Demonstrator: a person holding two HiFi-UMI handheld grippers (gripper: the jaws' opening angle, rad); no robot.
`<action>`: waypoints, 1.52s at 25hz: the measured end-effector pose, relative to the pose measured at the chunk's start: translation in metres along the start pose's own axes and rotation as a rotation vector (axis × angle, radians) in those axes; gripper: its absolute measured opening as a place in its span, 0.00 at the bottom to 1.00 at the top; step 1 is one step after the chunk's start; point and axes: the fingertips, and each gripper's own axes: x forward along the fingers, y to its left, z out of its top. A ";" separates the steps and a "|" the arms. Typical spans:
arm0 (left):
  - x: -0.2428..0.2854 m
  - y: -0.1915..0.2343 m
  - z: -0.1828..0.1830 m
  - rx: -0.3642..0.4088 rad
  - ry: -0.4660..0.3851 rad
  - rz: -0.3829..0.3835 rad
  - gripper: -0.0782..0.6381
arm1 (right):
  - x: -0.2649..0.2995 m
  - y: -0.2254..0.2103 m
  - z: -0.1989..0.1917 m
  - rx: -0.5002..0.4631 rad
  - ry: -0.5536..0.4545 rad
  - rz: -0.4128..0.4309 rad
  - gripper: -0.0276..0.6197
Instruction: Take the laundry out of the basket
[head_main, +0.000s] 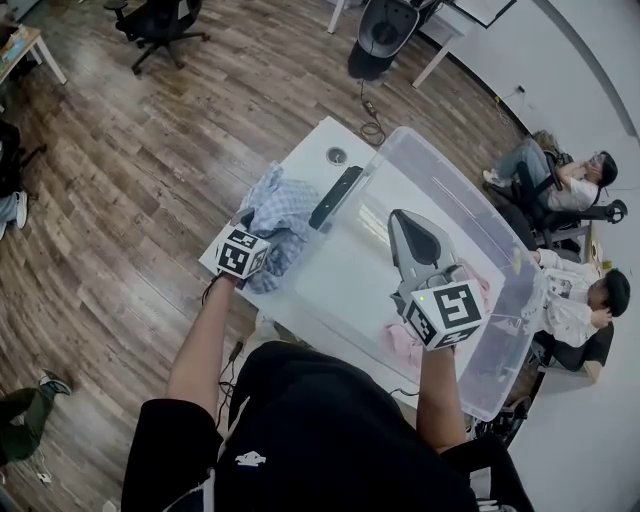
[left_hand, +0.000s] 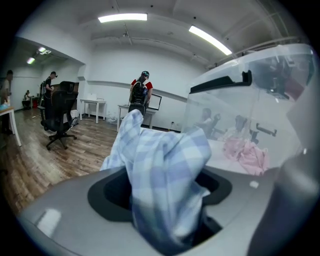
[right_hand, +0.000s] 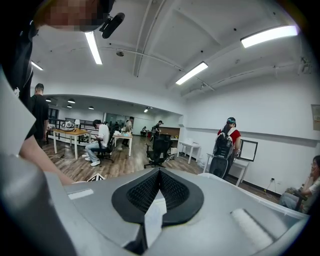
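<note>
A clear plastic bin (head_main: 440, 160) stands on the white table (head_main: 300, 160); its wall (left_hand: 260, 90) fills the right of the left gripper view. A blue checked cloth (head_main: 283, 212) lies bunched on the table just left of the bin. My left gripper (head_main: 262, 236) is at that cloth, its jaws spread wide with the cloth (left_hand: 160, 165) loose between them (left_hand: 165, 200), dark gaps either side. Pink laundry (head_main: 403, 342) (left_hand: 247, 152) lies on the bin's floor. My right gripper (head_main: 398, 216) hovers above the bin, shut and empty (right_hand: 159, 172).
The bin's black handle (head_main: 336, 196) faces the cloth. Two seated people (head_main: 565, 185) (head_main: 580, 300) are close to the bin's far right. Office chairs (head_main: 385, 30) (head_main: 155, 25) stand on the wood floor. A person with a backpack (left_hand: 140, 95) (right_hand: 225, 145) stands beyond the table.
</note>
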 end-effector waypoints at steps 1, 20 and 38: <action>-0.001 -0.001 0.001 -0.005 -0.012 -0.012 0.61 | 0.001 0.000 -0.001 0.000 0.002 0.001 0.04; -0.088 -0.003 0.113 -0.004 -0.349 0.035 0.52 | -0.002 -0.002 -0.003 0.032 -0.024 -0.003 0.04; -0.170 -0.126 0.279 0.330 -0.576 0.034 0.12 | -0.057 -0.047 -0.013 0.113 -0.086 -0.142 0.04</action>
